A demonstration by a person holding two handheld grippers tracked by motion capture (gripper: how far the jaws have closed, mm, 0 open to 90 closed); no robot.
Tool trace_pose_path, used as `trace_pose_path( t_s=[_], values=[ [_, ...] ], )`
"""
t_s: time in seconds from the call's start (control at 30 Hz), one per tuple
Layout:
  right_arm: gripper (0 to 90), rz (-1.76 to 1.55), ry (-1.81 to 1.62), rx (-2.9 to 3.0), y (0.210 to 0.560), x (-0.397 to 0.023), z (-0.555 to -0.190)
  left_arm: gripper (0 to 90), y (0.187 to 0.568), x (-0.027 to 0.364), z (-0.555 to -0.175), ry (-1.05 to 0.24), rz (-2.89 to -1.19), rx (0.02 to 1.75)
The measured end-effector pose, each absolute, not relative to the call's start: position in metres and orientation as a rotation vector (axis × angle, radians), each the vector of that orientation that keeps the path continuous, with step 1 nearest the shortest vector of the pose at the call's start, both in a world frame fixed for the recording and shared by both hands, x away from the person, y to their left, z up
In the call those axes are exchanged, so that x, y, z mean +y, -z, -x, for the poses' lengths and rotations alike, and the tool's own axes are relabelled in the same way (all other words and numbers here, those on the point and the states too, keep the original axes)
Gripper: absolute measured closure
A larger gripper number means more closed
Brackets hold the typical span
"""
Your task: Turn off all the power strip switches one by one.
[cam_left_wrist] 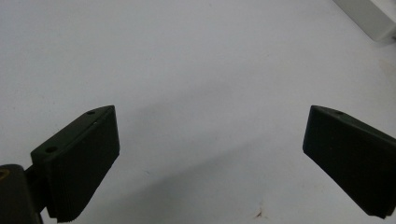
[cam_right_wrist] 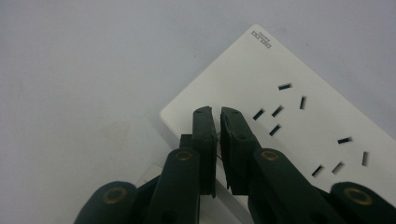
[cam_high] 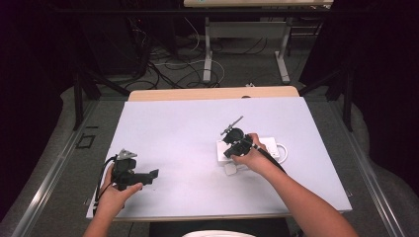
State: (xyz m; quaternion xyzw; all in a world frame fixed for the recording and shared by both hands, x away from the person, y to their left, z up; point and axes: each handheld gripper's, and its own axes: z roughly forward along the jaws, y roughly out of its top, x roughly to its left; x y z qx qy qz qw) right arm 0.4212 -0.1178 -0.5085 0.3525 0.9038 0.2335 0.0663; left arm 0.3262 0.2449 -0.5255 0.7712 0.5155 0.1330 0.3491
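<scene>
Right gripper (cam_right_wrist: 217, 116) nearly closed, empty, poised over white rectangular plastic power strip (cam_right_wrist: 299, 116) right of centre, likely to press; left gripper (cam_left_wrist: 210, 158) wide open, empty, parked lower left.

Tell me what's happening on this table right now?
A person sits at a white table with a tool in each hand. The right tool has its jaws nearly closed with nothing visibly between them, poised over the near end of a white power strip. The left tool is held low at the table's near left, jaws wide open over bare tabletop, gripping nothing.
</scene>
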Motion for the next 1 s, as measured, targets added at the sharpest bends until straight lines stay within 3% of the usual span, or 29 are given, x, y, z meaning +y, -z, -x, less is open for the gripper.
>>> trace_pose_path(
  t_s=[0.73,0.8,1.0],
  values=[
    [85.9,-1.056,-0.698,2.721,0.5101,-0.1176,-0.4207,3.9,0.5251,0.2447,-0.3259,-0.350,-1.998,1.333],
    [90.0,-1.067,-0.689,2.729,0.5110,-0.1164,-0.4199,3.9,0.5250,0.2449,-0.3258,-0.351,-1.998,1.332],
    [90.0,-1.046,-0.718,2.727,0.5134,-0.1172,-0.4208,3.9,0.5248,0.2462,-0.3252,-0.346,-2.000,1.339]
  ],
)
